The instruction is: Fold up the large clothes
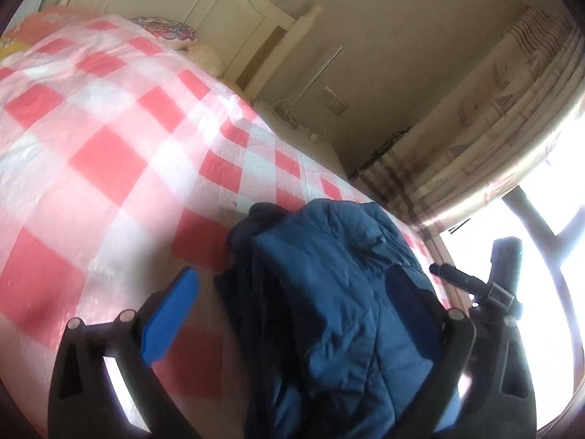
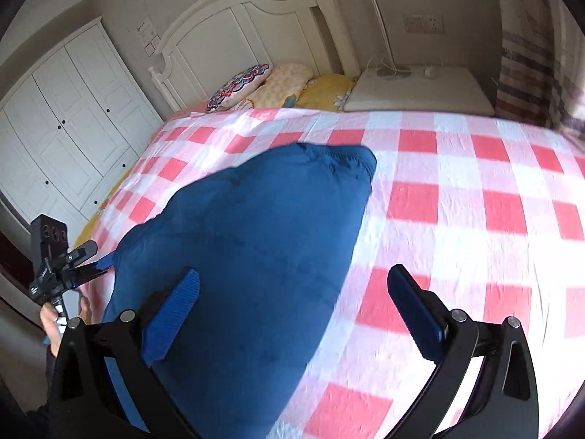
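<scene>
Where the red-and-white checked cover (image 2: 457,197) spreads over the bed, blue padded jacket (image 2: 248,241) lying in a folded heap on it, toward the near edge, quilted shell up and a darker lining (image 1: 248,292) showing along one side in the left wrist view. Left gripper (image 1: 292,314) poised over the jacket, jaws spread wide, one blue pad (image 1: 168,318) over the checked cover beside the garment, the other finger dark against the blue fabric; nothing pinched between them, pads clear of the cloth as far as can be told. Right gripper (image 2: 292,314) likewise spread wide, left finger (image 2: 172,314) over the jacket, right finger (image 2: 413,311) over bare checked cover; no cloth gripped. Seen from the right wrist view, left gripper at the far left edge of frame, a hand (image 2: 51,322) wrapped round its handle. Seen from the left wrist view, right gripper (image 1: 486,285) at the right edge against bright window glare. Beyond the jacket: patterned pillow (image 2: 241,87) and yellow bedding (image 2: 321,91) at the head of the bed, white headboard (image 2: 234,33) behind them, white wardrobe (image 2: 62,117) along the left wall, pale bedside stand (image 2: 416,91) with a cord on top, striped curtain (image 1: 493,139) by the window. Both views motion-blurred.
</scene>
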A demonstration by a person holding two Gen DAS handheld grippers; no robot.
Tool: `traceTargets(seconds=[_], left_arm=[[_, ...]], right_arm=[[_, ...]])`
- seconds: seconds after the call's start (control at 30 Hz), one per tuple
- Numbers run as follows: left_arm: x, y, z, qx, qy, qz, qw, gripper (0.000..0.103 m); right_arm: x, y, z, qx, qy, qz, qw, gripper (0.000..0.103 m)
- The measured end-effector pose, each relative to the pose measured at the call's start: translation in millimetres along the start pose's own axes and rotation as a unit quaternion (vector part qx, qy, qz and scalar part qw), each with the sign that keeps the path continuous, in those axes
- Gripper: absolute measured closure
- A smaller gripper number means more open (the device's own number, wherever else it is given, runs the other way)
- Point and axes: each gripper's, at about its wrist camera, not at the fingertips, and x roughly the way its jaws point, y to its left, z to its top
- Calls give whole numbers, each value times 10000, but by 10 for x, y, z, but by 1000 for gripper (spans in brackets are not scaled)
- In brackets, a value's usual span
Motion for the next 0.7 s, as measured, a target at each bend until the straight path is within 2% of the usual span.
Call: traceTargets(seconds=[0.07,0.13,0.23,0.33,0.4,0.5,0.53,0.57,0.6,0.63,0.7], left_arm=[[-73,54,-152,-23,394,-182,9991,2],[-58,46,-331,117,728,-175,9971,2],[102,3,-544,204,1236,-245,9918,2],[278,86,-589,-281,1415,-655,9874,1],[314,34,-558,-65,1363,-638,9886,1],[337,-28,-506,-39,1626,-692,9842,1],[343,-40,-497,-108,1692,-769,9825,17],[379,-23,-512,-389,1821,-1124,9761,30],[358,-26,-506,-442,1738,-1132,9773,36],[317,-82,-500,-241,1649,-1055,9804,44],[250,-208,-493,-99,1462,-981,9843,54]], right_arm=[[-108,-115,-304,385,302,599,9970,4],[-106,-117,-572,598,631,1190,9891,4],[24,65,-846,426,1064,1392,9836,4],[188,162,-937,596,1172,1827,9743,4],[319,201,-937,712,1290,2075,9671,4],[343,363,-952,401,968,2085,9724,4],[304,393,-974,321,778,2053,9751,8],[246,425,-1001,181,551,1976,9786,16],[196,461,-1027,32,374,1872,9816,19],[157,480,-1038,-45,239,1789,9836,23],[116,452,-993,-128,-8,1642,9863,27]])
